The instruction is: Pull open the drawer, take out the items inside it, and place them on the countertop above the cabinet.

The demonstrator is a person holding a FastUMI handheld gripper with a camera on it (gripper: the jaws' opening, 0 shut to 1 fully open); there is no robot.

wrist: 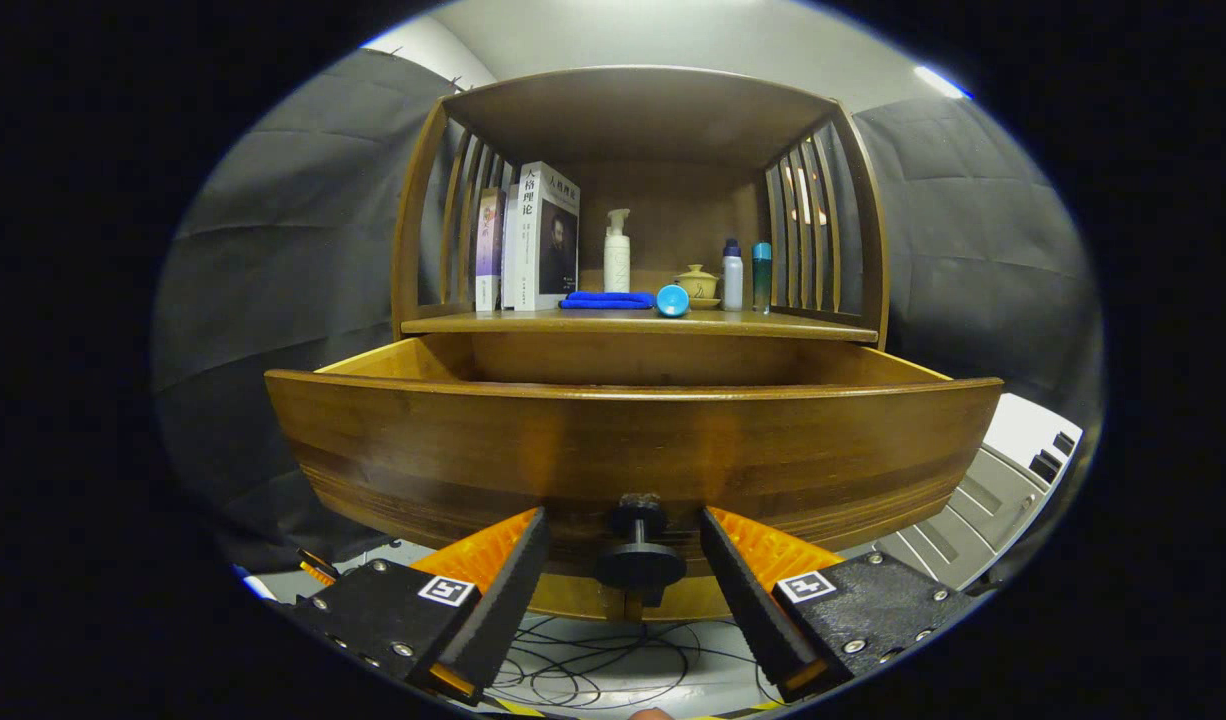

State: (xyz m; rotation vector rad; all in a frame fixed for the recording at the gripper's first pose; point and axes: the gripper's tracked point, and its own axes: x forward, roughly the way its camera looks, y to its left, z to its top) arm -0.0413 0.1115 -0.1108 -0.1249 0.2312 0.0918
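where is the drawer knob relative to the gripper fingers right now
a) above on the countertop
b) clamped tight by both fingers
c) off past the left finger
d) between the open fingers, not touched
d: the drawer knob sits in the gap of the gripper, with space showing on each side between it and the fingers, while the drawer stands pulled out below the countertop.

Dark cloth walls [273,250] — pale ceiling [673,40], one ceiling light [941,82] — cables [593,675] on the floor.
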